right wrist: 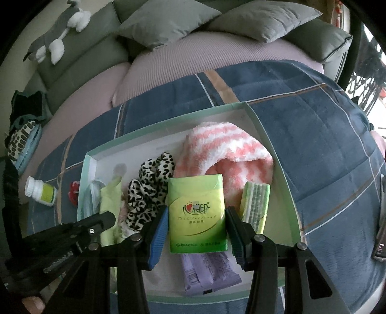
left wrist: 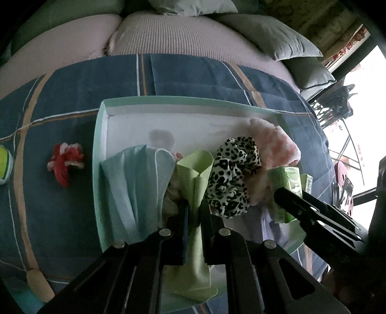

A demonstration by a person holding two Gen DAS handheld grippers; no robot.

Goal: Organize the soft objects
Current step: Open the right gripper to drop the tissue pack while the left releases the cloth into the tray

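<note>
A shallow mint-green tray (left wrist: 99, 135) (right wrist: 277, 154) lies on a blue plaid blanket. My left gripper (left wrist: 194, 212) is shut on a light green cloth (left wrist: 197, 188), which hangs over the tray's near edge. A light blue cloth (left wrist: 135, 183), a leopard-print scrunchie (left wrist: 231, 178) (right wrist: 149, 190) and a pink-and-white fuzzy sock (right wrist: 226, 149) lie in the tray. My right gripper (right wrist: 196, 229) is open, its jaws on either side of a green tissue pack (right wrist: 196, 212) without pressing it. A second tissue pack (right wrist: 254, 205) and a purple packet (right wrist: 207, 273) lie beside it.
A red-and-white fluffy hair tie (left wrist: 65, 161) lies on the blanket left of the tray. A white pill bottle (right wrist: 41, 194) lies further left. Pillows (right wrist: 168, 21) and a plush toy (right wrist: 55, 36) sit on the sofa behind. A phone (right wrist: 381, 231) lies at the right edge.
</note>
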